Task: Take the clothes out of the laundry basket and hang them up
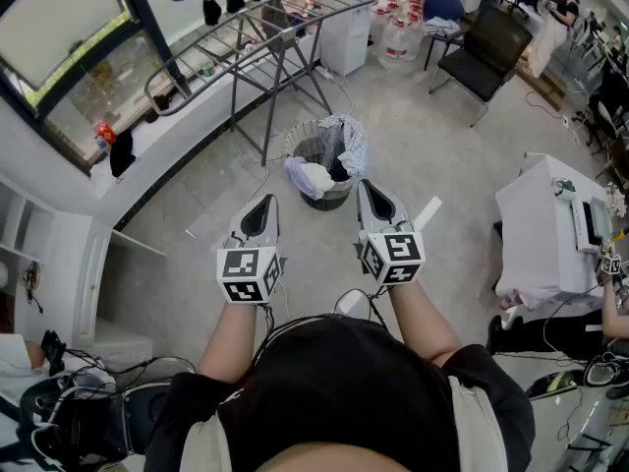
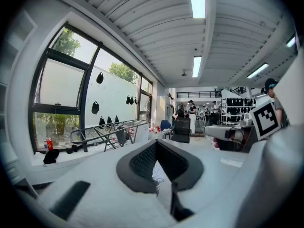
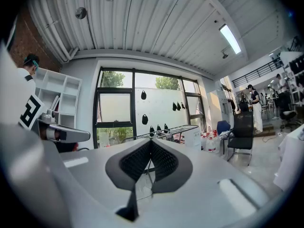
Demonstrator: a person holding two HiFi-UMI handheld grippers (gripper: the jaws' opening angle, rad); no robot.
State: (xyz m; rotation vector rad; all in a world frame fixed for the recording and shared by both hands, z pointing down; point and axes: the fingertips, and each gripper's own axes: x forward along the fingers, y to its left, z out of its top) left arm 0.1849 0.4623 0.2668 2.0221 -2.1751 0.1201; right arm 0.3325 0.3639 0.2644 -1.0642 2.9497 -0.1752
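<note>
A round mesh laundry basket (image 1: 313, 155) stands on the floor ahead of me, with white, blue and patterned clothes (image 1: 341, 146) piled in it and spilling over its rim. Behind it, by the window, a metal drying rack (image 1: 257, 29) stands bare. My left gripper (image 1: 262, 205) and right gripper (image 1: 367, 189) are held side by side in the air short of the basket, both shut with nothing between the jaws. In the left gripper view the left gripper (image 2: 156, 143) has its jaws together, with the rack (image 2: 107, 130) beyond. The right gripper (image 3: 151, 142) is likewise shut and empty.
A black chair (image 1: 485, 47) stands at the back right. A white table (image 1: 545, 226) with devices is on the right, a white cabinet (image 1: 346, 26) and water bottles (image 1: 399, 29) behind the rack. The window ledge (image 1: 157, 131) runs along the left. People stand far back.
</note>
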